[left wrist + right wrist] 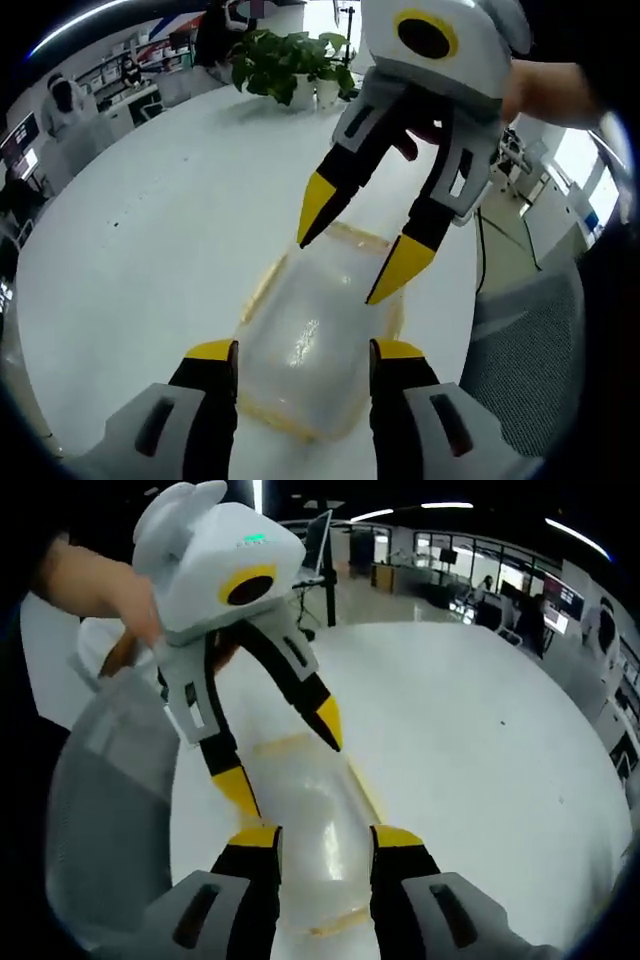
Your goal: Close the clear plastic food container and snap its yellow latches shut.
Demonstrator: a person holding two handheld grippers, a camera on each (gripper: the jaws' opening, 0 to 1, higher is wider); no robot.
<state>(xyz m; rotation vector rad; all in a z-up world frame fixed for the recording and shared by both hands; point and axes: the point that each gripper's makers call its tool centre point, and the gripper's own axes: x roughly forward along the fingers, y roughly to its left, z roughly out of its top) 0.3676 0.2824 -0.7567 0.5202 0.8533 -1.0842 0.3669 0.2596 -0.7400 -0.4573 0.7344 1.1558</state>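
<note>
Clear plastic container [305, 355] sits on the white round table [150, 230], lower centre of the left gripper view, lid on; yellow latches [262, 285] show as faint strips along its edges. Can't tell if they're snapped, too blurred.

Left gripper [305, 350]: jaws spread wide, straddling the near end of the container, not clamping it. Right gripper [352, 255] comes in from upper right, jaws apart, tips hovering just over the far end.

Right gripper view: container [315, 825] at bottom centre between its own parted jaws [325, 837]; left gripper [285, 755] in upper left, open. Potted plant [290, 60] at top centre of the left gripper view, grey chair [530, 350] lower right.
</note>
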